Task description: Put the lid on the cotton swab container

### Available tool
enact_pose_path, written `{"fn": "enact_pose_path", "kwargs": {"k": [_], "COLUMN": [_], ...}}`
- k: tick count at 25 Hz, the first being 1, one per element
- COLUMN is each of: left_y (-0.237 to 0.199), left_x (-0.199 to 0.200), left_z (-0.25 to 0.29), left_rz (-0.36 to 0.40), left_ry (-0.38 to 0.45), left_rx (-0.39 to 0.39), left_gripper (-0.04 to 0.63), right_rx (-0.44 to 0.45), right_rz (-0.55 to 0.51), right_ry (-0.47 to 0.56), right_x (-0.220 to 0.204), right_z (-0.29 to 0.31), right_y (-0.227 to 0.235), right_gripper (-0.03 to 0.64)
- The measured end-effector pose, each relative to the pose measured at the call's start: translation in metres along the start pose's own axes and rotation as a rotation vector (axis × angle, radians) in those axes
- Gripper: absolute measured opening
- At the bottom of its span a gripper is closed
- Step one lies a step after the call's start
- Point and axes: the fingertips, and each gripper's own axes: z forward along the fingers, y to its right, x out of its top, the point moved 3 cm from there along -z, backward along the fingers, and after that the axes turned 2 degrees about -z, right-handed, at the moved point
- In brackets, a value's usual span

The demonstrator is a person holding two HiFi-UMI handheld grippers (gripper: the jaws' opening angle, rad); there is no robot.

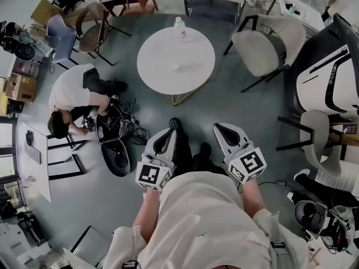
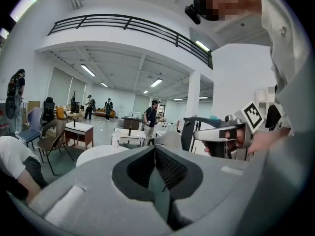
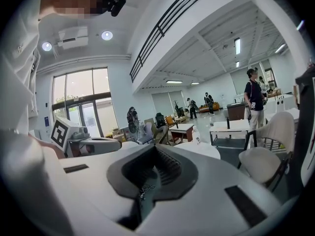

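Note:
A round white table [image 1: 168,77] stands on the floor ahead of me, with a clear bottle [image 1: 179,27] at its far edge. A small pale item [image 1: 175,67] lies near the table's middle, too small to identify. No cotton swab container or lid can be made out. My left gripper [image 1: 174,123] and right gripper [image 1: 216,126] are held side by side at waist height, short of the table, both shut and empty. In the left gripper view the jaws [image 2: 155,149] meet with nothing between them. The same holds in the right gripper view [image 3: 156,149].
A person [image 1: 70,97] crouches on the floor at the left beside cables and a black case [image 1: 115,153]. A beige chair [image 1: 263,46] stands right of the table and a wicker chair [image 1: 92,27] at the far left. Desks line the back.

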Motion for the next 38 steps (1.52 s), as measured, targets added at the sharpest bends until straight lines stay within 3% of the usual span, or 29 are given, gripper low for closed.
{"fn": "enact_pose_path", "kwargs": {"k": [8, 19, 24, 34, 38], "left_y": [-0.055, -0.152, -0.191, -0.246, -0.257], "left_x": [0.004, 0.055, 0.06, 0.046, 0.038], "left_z": [0.036, 0.105, 0.12, 0.169, 0.19], "left_rz": [-0.034, 0.006, 0.014, 0.026, 0.072], "left_ry": [-0.019, 0.025, 0.009, -0.064, -0.097], "left_rx": [-0.032, -0.066, -0.071, -0.255, -0.315], "left_gripper": [0.011, 0.012, 0.012, 0.02, 0.106], "right_rx": [-0.03, -0.061, -0.087, -0.217, -0.214], "right_rz": [-0.008, -0.048, -0.057, -0.001, 0.017], "right_ry": [-0.029, -0.019, -0.014, -0.025, -0.032], "right_x": [0.018, 0.071, 0.087, 0.088, 0.084], "right_z": [0.05, 0.144, 0.18, 0.231, 0.243], "right_y": [0.015, 0.041, 0.048, 0.065, 0.071], "right_gripper": [0.005, 0.005, 0.005, 0.006, 0.005]}}
